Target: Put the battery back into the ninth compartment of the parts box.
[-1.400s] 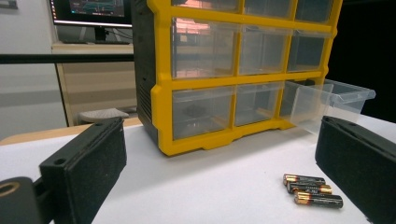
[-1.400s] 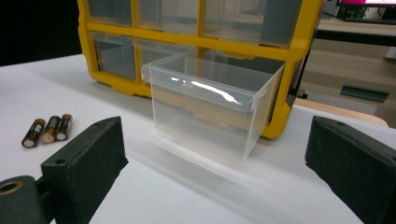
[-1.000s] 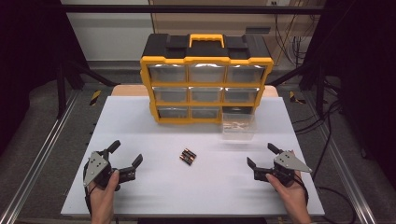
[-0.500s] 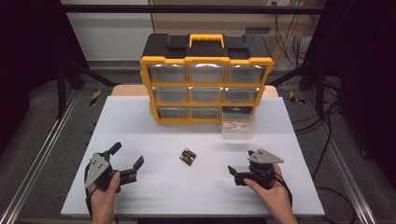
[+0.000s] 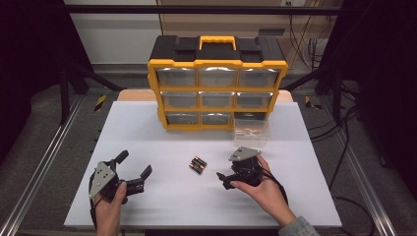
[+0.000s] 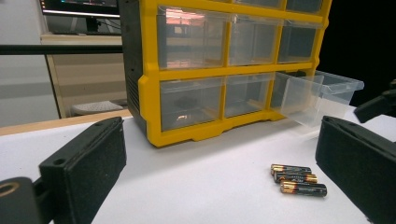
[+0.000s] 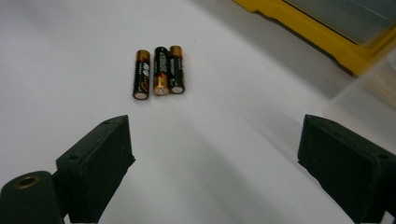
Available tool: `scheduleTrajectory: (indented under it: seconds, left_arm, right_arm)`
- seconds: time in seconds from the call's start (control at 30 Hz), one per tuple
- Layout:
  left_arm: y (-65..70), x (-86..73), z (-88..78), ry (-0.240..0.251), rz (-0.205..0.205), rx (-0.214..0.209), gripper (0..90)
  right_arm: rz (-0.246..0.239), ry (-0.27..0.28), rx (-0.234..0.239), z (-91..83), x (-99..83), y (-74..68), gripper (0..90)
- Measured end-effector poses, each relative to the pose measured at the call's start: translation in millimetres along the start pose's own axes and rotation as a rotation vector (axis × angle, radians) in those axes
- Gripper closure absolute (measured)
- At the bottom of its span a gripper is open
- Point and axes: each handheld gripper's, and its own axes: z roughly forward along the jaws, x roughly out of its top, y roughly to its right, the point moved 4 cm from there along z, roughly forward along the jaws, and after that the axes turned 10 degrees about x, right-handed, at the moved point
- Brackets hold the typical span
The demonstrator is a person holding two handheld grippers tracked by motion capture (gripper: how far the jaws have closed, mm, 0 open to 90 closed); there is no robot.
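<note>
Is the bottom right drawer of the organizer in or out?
Out: the clear drawer sits on the table in front of the organizer.

Even light from above falls on the white matte table top, while the surroundings stay dark. The clear plastic drawer fronts of the yellow organizer carry glare. The near black jaws look soft and unfocused.
</note>
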Motion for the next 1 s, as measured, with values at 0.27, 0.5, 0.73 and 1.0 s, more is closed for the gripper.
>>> scheduleTrajectory:
  seconds: [0.27,0.5,0.73,1.0]
  left_arm:
    - [0.2,-0.1,0.4,-0.003,0.001,-0.002,1.7]
    - [0.4,-0.2,0.6,-0.004,0.000,-0.006,1.7]
    - [1.2,-0.5,1.4,-0.006,0.001,-0.008,1.7]
    - [1.4,-0.3,1.4,-0.006,0.001,-0.009,1.7]
  right_arm:
    - [-0.029,-0.054,0.046,18.6,22.1,-2.1,18.5]
    - [-0.025,-0.027,0.064,23.4,39.0,0.2,31.3]
    - [-0.002,-0.009,0.073,31.9,48.0,3.2,39.8]
    - [0.005,0.012,0.084,42.8,55.9,1.2,52.7]
